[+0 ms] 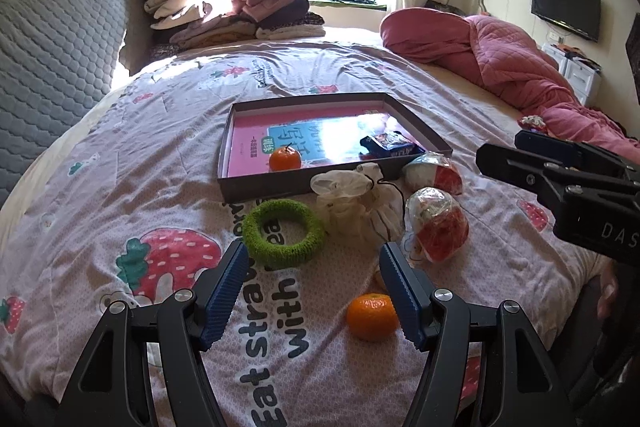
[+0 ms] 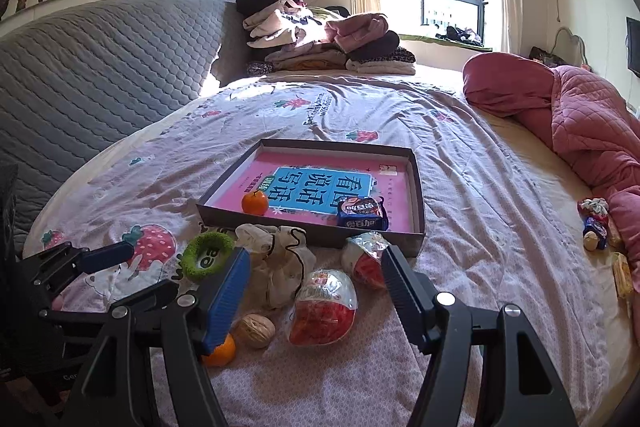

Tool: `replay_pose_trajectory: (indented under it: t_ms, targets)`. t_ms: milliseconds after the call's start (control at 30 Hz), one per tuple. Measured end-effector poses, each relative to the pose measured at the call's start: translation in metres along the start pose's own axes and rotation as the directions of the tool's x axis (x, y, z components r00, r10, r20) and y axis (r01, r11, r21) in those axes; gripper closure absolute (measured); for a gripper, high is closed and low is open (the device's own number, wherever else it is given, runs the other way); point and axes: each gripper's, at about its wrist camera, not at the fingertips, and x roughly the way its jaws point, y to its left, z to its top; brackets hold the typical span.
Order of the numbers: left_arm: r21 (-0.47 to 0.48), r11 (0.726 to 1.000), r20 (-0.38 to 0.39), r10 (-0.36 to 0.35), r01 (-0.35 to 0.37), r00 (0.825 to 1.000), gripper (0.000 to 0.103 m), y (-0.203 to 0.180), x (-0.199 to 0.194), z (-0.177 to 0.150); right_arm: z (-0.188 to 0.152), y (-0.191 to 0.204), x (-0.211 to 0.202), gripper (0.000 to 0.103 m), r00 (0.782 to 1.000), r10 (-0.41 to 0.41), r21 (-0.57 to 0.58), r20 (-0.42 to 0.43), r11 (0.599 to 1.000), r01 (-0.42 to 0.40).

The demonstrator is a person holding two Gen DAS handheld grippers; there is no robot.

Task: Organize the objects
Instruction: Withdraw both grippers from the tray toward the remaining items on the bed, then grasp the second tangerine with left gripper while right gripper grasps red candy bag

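A shallow grey box (image 1: 260, 183) (image 2: 304, 233) lies on the bed with a pink book, an orange (image 1: 285, 159) (image 2: 255, 203) and a blue snack packet (image 1: 390, 143) (image 2: 362, 214) inside. In front of it lie a green fuzzy ring (image 1: 283, 231) (image 2: 208, 254), a white drawstring pouch (image 1: 360, 205) (image 2: 280, 263), two red-and-white egg-shaped packets (image 1: 438, 229) (image 2: 324, 307), a walnut (image 2: 256, 330) and a second orange (image 1: 372, 315) (image 2: 220, 353). My left gripper (image 1: 312, 293) is open and empty above the near orange. My right gripper (image 2: 314, 291) is open and empty over the nearer egg packet.
A strawberry-print sheet (image 1: 160, 207) covers the bed. A pink quilt (image 2: 580, 115) lies at the right, with small snacks (image 2: 596, 223) beside it. Folded clothes (image 2: 320, 39) are piled at the back. A grey padded headboard (image 2: 100, 75) runs along the left.
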Motion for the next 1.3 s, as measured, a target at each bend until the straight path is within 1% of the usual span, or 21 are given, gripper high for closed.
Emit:
replay_pose_trajectory:
  t_ms: [167,367,733,967,1300]
  targets:
    - [0.017,1.000,-0.026,-0.004,0.005,1.000,0.034,-0.005,0.002,-0.011,-0.005,0.003,0.000,0.036,1.000,0.005,-0.011,-0.010,1.000,-0.005]
    - [0.041,0.999,-0.061,-0.009,0.012,0.998,0.034,-0.013,0.009,-0.022,-0.015,0.006,0.008,0.036,0.999,0.010,-0.022,-0.042,1.000,-0.011]
    - [0.038,0.997,-0.134,-0.060,0.066,0.989,0.034,-0.024,0.023,-0.035,-0.029,-0.002,0.026,0.036,0.995,-0.008,-0.006,-0.102,1.000,0.007]
    - [0.029,0.997,-0.159,-0.068,0.074,0.985,0.034,-0.026,0.031,-0.040,-0.036,-0.004,0.036,0.036,0.992,-0.022,0.001,-0.128,1.000,0.022]
    - [0.005,0.997,-0.167,-0.077,0.079,0.983,0.034,-0.023,0.039,-0.043,-0.042,-0.008,0.052,0.036,0.987,-0.057,0.015,-0.148,0.998,0.060]
